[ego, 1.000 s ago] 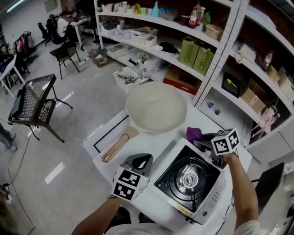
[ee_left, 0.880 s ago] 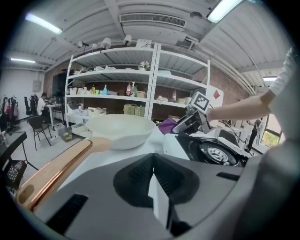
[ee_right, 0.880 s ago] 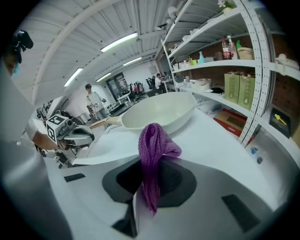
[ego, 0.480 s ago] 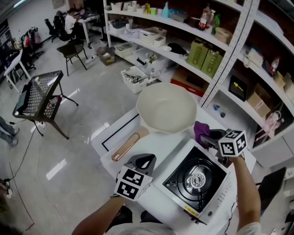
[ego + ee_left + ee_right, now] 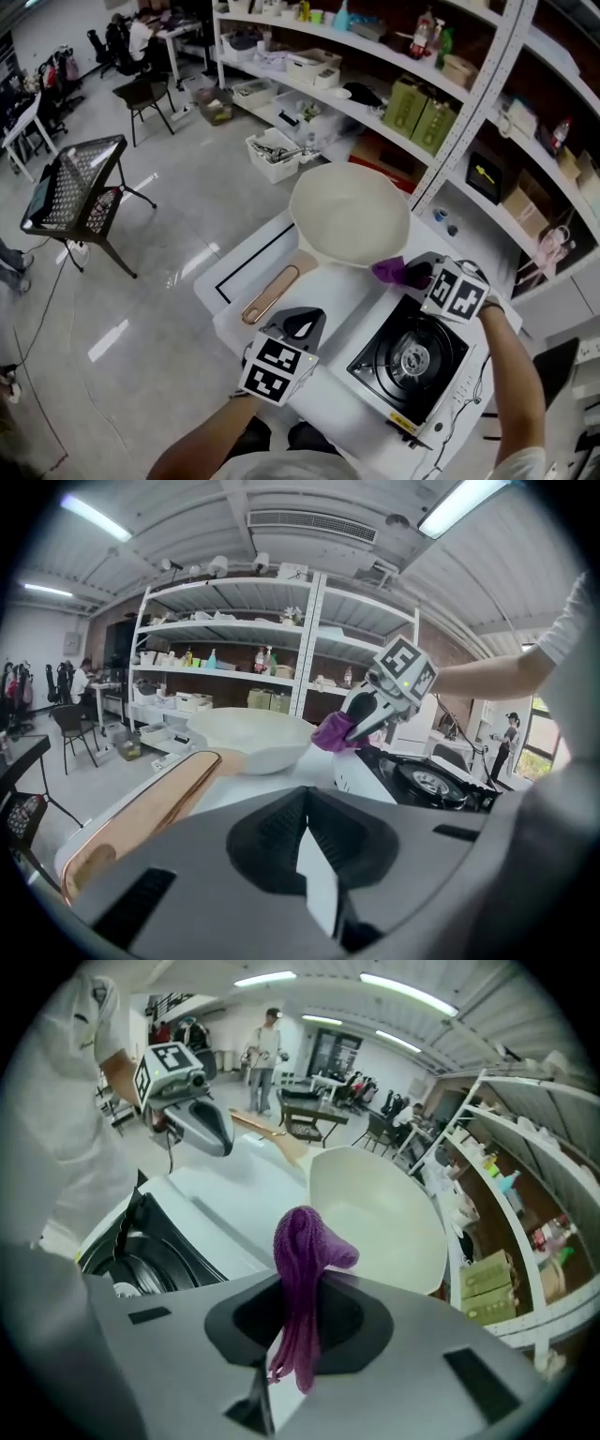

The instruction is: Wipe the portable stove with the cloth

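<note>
While pinched in the right tool (image 5: 410, 275), cloth (image 5: 388, 272) lengthwise toward the pan (image 5: 347, 216); left tool (image 5: 298, 328) closed.

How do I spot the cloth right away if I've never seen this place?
Find the white table with the big white pan and the black stove. Between those two, the right gripper pinches the cloth. It is the only purple thing there, small and bunched.
</note>
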Demonstrator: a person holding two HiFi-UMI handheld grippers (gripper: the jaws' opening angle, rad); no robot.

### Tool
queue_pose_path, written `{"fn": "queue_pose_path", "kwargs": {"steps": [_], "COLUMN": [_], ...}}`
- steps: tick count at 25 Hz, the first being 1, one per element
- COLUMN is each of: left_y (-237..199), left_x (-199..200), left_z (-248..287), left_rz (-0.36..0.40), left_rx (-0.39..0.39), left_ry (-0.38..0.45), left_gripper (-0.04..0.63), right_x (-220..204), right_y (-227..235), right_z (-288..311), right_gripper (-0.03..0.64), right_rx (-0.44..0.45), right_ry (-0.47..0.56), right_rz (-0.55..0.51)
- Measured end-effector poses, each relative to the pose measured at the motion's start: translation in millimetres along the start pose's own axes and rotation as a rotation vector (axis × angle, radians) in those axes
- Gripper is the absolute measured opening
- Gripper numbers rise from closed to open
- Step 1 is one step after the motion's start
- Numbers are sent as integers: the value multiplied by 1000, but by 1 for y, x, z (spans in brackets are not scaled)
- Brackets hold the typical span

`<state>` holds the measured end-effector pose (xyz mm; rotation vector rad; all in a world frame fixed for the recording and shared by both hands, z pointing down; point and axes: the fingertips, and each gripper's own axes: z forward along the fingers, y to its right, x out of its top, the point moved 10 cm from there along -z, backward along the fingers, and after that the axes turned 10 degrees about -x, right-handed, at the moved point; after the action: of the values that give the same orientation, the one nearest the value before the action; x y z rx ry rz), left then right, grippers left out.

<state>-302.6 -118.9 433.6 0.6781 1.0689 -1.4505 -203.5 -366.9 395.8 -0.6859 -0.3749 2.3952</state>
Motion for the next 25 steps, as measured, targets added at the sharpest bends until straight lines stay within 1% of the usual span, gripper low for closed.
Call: {"fn": "queue_pose_path", "kwargs": {"steps": [6, 8, 10, 14, 16, 18, 21, 25], "left_y": [-5, -5, -6, -10, -13, -15, -14, -10], "left_x": [-5, -8, -11, -17, -22, -25, -25, -30], "left_z": [-3, -6, -10, -21, -27, -33, -40, -50], "left_rz": [-14, -17, -19, -29, -37, -33, -25, -8], "left_rx": [-13, -18, -21, -20, -20, -26, -48, -86], "left_ry": [10, 14, 16, 16, 16, 17, 18, 17], "left_gripper": [6, 6, 6, 6, 6, 6, 6, 6], "right_x": [18, 24, 29, 42, 50, 60, 75, 92], "right_y": [-10, -13, -16, -23, -30, -36, -45, -61], "right_z": [25, 33, 40, 48, 52, 54, 53, 53], "right_gripper": [62, 61, 61, 61, 61, 61, 61, 61], "right_rx": [89, 111, 136, 175, 209, 244, 284, 296], "right_ry": [-166, -205, -231, -250, -257, -256, -242, -237], "right_rz": [-216, -257, -274, -274, -264, -228, -144, -118]}}
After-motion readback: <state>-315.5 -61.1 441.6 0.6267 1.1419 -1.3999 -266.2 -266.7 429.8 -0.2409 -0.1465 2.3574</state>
